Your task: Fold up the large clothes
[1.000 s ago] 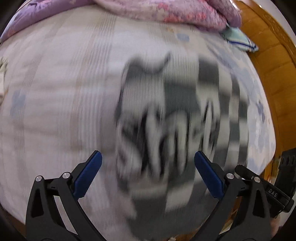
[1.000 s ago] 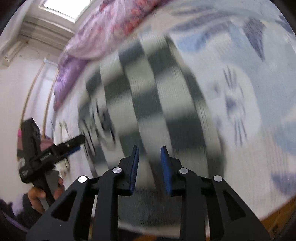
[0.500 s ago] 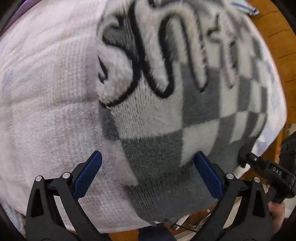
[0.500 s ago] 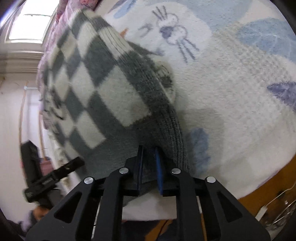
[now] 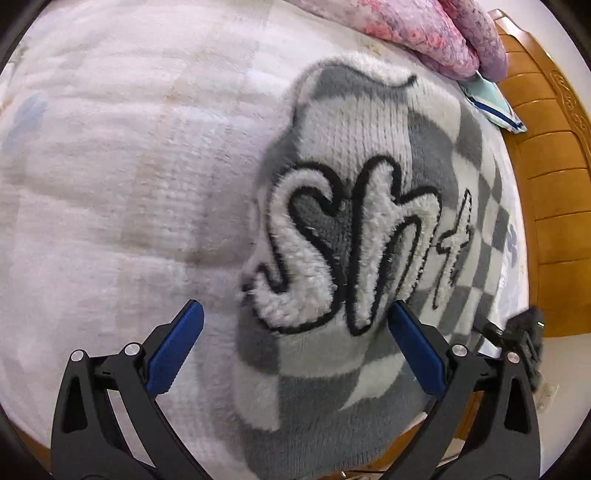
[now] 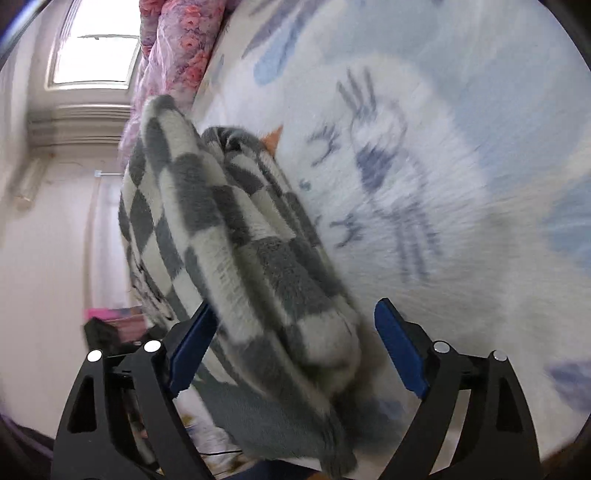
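A grey-and-white checkered fuzzy sweater (image 5: 354, 229) with big fluffy black-outlined letters lies folded on the bed. My left gripper (image 5: 291, 347) is open just above its near part, with the sweater's lower left edge between the blue pads. In the right wrist view the sweater (image 6: 236, 236) shows as stacked folded layers seen from the side. My right gripper (image 6: 295, 347) is open, its jaws wide around the near folded end, not squeezing it.
The bed (image 5: 110, 166) has a pale blanket with cartoon prints (image 6: 406, 184). A pink floral quilt (image 5: 424, 33) is bunched at the far end. A wooden headboard (image 5: 546, 177) stands at the right. The right gripper body (image 5: 524, 339) shows beyond the sweater.
My right gripper was shut on the sweater's hem half a second ago and has opened and let go. The left gripper stayed open and pulled back, so the letters sit lower in view.
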Action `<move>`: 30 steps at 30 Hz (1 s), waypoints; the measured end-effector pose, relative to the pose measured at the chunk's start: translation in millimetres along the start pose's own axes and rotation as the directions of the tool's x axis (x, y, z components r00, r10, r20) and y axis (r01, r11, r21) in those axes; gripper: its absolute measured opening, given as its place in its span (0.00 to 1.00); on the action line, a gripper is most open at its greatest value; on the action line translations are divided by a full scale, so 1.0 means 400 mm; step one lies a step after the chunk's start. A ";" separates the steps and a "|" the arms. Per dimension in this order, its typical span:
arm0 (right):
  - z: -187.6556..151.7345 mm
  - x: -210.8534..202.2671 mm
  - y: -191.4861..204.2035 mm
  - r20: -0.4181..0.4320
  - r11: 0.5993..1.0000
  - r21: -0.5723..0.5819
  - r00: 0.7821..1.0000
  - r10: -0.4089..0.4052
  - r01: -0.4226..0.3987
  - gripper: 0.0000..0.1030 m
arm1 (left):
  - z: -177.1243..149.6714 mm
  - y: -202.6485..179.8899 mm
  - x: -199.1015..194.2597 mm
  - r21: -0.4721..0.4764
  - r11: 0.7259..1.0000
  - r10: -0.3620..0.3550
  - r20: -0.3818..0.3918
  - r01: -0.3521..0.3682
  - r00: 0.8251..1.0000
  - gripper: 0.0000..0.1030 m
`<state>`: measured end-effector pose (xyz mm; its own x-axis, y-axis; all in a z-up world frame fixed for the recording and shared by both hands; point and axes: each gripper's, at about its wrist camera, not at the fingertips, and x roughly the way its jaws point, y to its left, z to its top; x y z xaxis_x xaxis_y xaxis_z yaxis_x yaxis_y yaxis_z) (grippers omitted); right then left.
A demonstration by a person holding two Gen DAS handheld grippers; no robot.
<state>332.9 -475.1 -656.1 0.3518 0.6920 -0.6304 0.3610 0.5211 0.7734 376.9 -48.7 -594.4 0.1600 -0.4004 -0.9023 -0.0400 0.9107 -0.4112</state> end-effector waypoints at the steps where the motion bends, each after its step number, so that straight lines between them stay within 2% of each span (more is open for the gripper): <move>1: 0.007 0.006 -0.009 -0.003 1.000 -0.003 1.000 -0.002 0.002 0.87 | 0.003 -0.007 0.009 0.003 1.000 -0.007 -0.003 0.007 1.000 0.96; 3: 0.017 0.019 -0.022 -0.019 0.999 0.001 0.999 0.045 -0.045 0.92 | -0.007 -0.015 0.039 0.033 0.999 -0.039 -0.029 0.039 0.999 0.96; 5: 0.028 0.026 -0.040 -0.034 0.996 0.013 0.995 0.091 -0.091 0.93 | -0.008 -0.031 0.078 0.087 0.996 -0.017 -0.068 0.023 0.998 0.96; 7: 0.038 0.033 -0.043 -0.055 0.991 0.017 0.990 0.132 -0.131 0.93 | -0.005 -0.030 0.103 0.074 0.997 -0.034 -0.049 0.037 0.998 0.97; 9: 0.037 0.044 -0.037 -0.107 0.986 0.027 0.980 0.168 -0.166 0.93 | 0.005 -0.020 0.123 0.024 0.997 -0.073 -0.073 0.075 0.995 0.97; 12: 0.023 0.082 0.003 -0.186 0.991 -0.013 0.974 0.130 -0.134 0.94 | 0.001 -0.009 0.124 0.005 0.996 -0.093 -0.078 0.094 0.993 0.97; 13: 0.024 0.091 0.009 -0.174 0.993 -0.023 0.978 0.111 -0.117 0.94 | -0.003 -0.007 0.122 0.009 0.995 -0.094 -0.072 0.095 0.993 0.97; 16: 0.042 0.103 0.008 -0.147 0.989 0.021 0.978 0.147 -0.146 0.94 | -0.050 0.014 0.116 -0.006 0.995 -0.104 -0.070 0.104 0.992 0.97; 20: 0.041 0.102 0.013 -0.156 0.989 0.017 0.977 0.145 -0.145 0.94 | -0.074 0.025 0.131 -0.021 0.995 -0.095 -0.069 0.094 0.993 0.97; 22: 0.040 0.107 0.023 -0.129 0.993 0.010 0.984 0.121 -0.121 0.94 | -0.079 0.013 0.146 -0.030 0.997 -0.070 -0.040 0.069 0.997 0.97; 24: 0.002 0.092 0.022 -0.092 0.996 0.017 0.992 0.089 -0.088 0.94 | -0.091 0.000 0.156 -0.036 0.998 -0.059 -0.030 0.058 0.998 0.97; 27: -0.012 0.101 0.041 -0.100 0.992 0.067 0.988 0.116 -0.109 0.94 | -0.086 -0.009 0.168 -0.066 0.995 -0.076 -0.078 0.071 0.994 0.96; 30: -0.018 0.125 0.059 -0.118 0.994 0.064 0.988 0.096 -0.089 0.93 | -0.064 -0.006 0.178 -0.059 0.994 -0.099 -0.138 0.092 0.985 0.97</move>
<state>353.0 -424.7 -668.8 0.2802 0.7930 -0.5410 0.3826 0.4246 0.8206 363.1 -82.0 -661.0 0.0258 -0.4991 -0.8662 -0.0833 0.8624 -0.4994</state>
